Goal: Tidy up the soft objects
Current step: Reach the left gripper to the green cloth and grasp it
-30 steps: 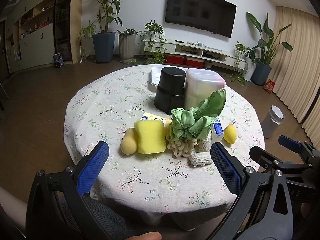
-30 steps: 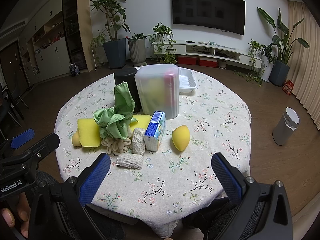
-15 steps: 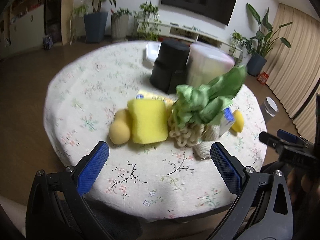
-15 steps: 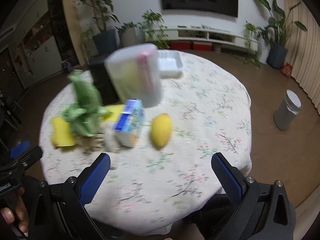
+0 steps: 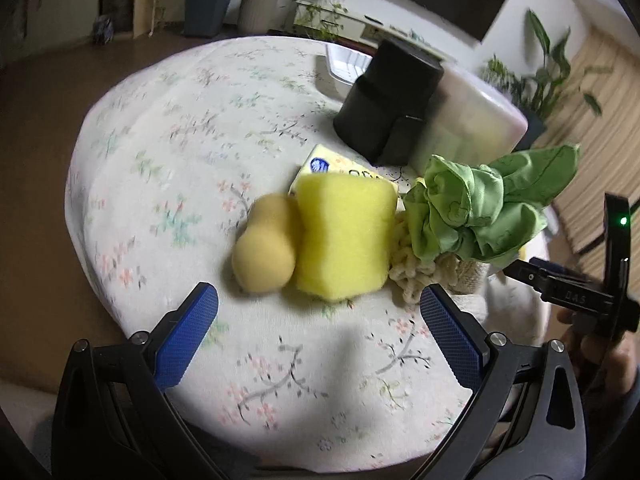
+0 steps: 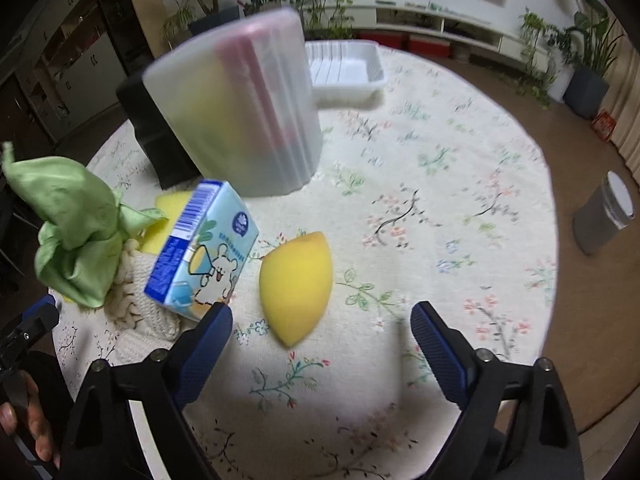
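Note:
In the left wrist view my left gripper (image 5: 320,308) is open and empty, just in front of a yellow sponge block (image 5: 344,236) and a tan gourd-shaped makeup sponge (image 5: 266,248). A crumpled green cloth (image 5: 484,208) lies on a cream knitted piece (image 5: 416,272) to their right. In the right wrist view my right gripper (image 6: 320,326) is open and empty, with a yellow teardrop sponge (image 6: 296,280) just ahead between its fingers. A blue tissue pack (image 6: 204,248) leans to its left, next to the green cloth (image 6: 76,232).
A black container (image 5: 388,100) and a frosted plastic bin (image 6: 240,108) stand mid-table, with a white tray (image 6: 344,72) behind. The round table's flowered cloth (image 6: 440,200) is bare on the right. A grey bin (image 6: 604,220) stands on the floor.
Both grippers have moved forward and down toward the table. The left one now faces the yellow sponge block, the right one the teardrop sponge. Both stay open.

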Tool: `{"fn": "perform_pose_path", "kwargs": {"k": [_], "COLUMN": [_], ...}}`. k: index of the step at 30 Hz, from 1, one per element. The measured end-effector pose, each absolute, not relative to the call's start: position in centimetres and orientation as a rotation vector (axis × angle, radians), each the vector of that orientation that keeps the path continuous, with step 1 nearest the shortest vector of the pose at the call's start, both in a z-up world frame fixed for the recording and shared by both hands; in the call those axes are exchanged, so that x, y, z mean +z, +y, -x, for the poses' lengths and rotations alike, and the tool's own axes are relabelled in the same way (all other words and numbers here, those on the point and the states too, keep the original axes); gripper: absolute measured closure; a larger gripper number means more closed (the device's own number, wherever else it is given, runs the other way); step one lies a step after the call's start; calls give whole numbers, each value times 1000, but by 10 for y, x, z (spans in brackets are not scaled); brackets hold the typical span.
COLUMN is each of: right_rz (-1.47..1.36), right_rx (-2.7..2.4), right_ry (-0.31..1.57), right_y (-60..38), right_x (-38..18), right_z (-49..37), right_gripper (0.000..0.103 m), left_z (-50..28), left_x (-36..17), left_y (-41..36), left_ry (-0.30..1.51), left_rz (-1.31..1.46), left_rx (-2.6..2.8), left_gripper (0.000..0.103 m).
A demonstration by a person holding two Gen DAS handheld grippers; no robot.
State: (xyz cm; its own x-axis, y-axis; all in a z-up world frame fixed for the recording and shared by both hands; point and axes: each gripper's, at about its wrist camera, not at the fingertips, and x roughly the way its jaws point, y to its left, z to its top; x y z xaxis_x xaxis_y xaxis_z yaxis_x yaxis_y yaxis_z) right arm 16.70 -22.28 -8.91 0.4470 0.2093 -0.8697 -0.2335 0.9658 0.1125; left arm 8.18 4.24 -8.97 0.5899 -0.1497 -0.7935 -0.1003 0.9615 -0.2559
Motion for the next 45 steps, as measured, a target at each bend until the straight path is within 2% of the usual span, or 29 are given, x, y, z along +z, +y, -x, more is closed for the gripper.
{"fn": "perform_pose_path", "kwargs": {"k": [9,20,26,28,30,31,34,39,45], "right_rz": [53,67,102,113,129,129,131,139,136], "right_rx": [270,283,278,275,270,271,279,281,282], "right_ry": [1091,1048,1028,1023,1016,1014,1007,1003,1003], "right_y": [-215,-212,-210,-210,-209,-209,-209,-208,-208], "right_x": [-98,-99,-98,-98,-98,-98,-97,-96,-97], "right_z": [-172,-175,-172,-171,-170,-169,-168,-167,-168], "right_gripper": [21,24,29,31,33,35,40,41,41], "left_z": [-112,-102,-110,-109,-110,-112,-114,-112,-105], "left_x": [-84,-65,-87,-85,-82,-83,-89,-87,-84], "left_y": [39,32,18,14,13,14,14,4,32], "left_ry": [923,848,907,893,887,893,906,902,882], "left_rz": [255,201,180,168,177,191,203,97,273], "left_rx": [-76,-106,-170,-179,-192,-197,-202,-118,-169], "left_gripper": [1,1,3,9,33,35,36,36,35]}}
